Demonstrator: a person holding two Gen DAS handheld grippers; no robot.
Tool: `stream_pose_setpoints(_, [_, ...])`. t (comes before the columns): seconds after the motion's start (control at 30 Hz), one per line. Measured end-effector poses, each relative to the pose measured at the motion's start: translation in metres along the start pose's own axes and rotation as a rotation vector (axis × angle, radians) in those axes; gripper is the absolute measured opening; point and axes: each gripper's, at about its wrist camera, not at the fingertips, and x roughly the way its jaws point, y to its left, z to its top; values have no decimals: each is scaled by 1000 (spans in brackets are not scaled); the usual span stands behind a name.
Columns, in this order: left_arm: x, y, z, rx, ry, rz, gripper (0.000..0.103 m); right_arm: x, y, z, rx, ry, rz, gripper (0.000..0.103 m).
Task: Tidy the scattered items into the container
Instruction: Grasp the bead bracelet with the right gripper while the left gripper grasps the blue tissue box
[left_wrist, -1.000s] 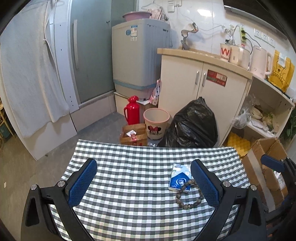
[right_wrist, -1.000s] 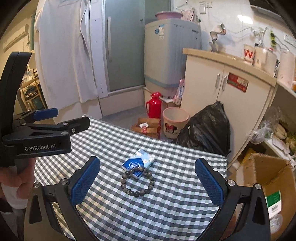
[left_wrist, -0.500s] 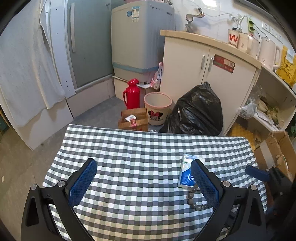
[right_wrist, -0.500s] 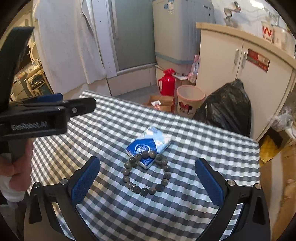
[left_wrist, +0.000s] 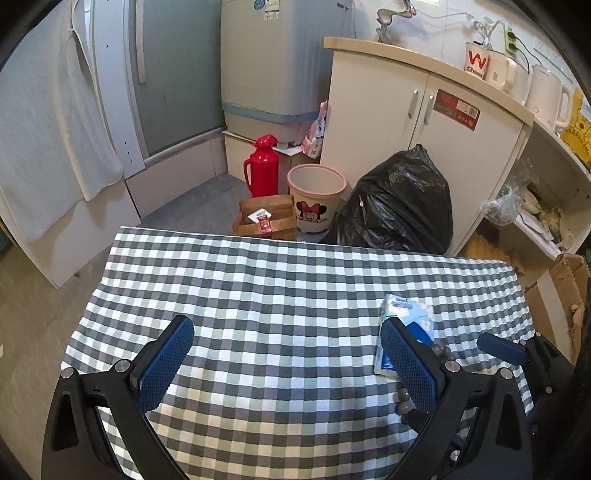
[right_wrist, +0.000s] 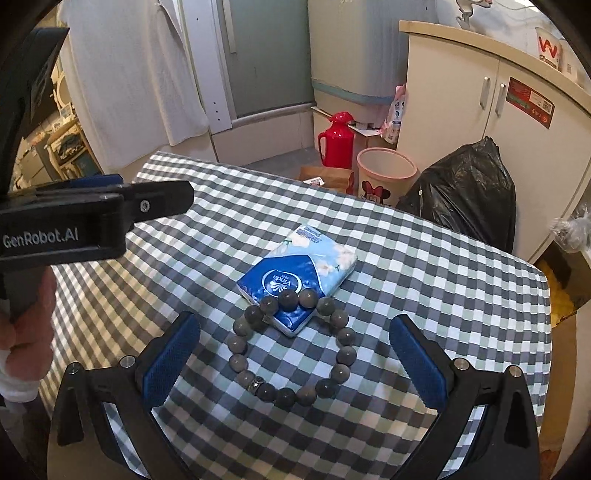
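While right tongs (right_wrist: 295, 363) gape, bracelet (right_wrist: 291, 345) lies between.

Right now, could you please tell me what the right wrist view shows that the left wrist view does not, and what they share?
Only the right wrist view shows the whole bead bracelet, its far beads lying on the tissue pack, and the hand holding the left gripper. Only the left wrist view shows the kettle and a cardboard box past the table's right edge. Both show the checked tablecloth, red flask, pink bin and black bag.
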Motion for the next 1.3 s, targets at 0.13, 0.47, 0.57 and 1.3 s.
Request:
stream_pose_setpoints(0.13, [5, 3, -1, -4, 9, 0, 103, 12, 3, -2, -24, 22, -69, 102])
stream_pose_setpoints(0.47, [16, 10, -5, -10, 28, 3, 103, 25, 2, -10, -28, 53, -45, 88])
stream_pose_setpoints(0.57, [18, 10, -5, -12, 31, 1, 103, 24, 4, -9, -37, 45, -35, 67])
stream_pose_setpoints(1.3, [27, -45, 4, 52, 36, -78, 103, -11, -41, -17, 72, 38, -61, 23])
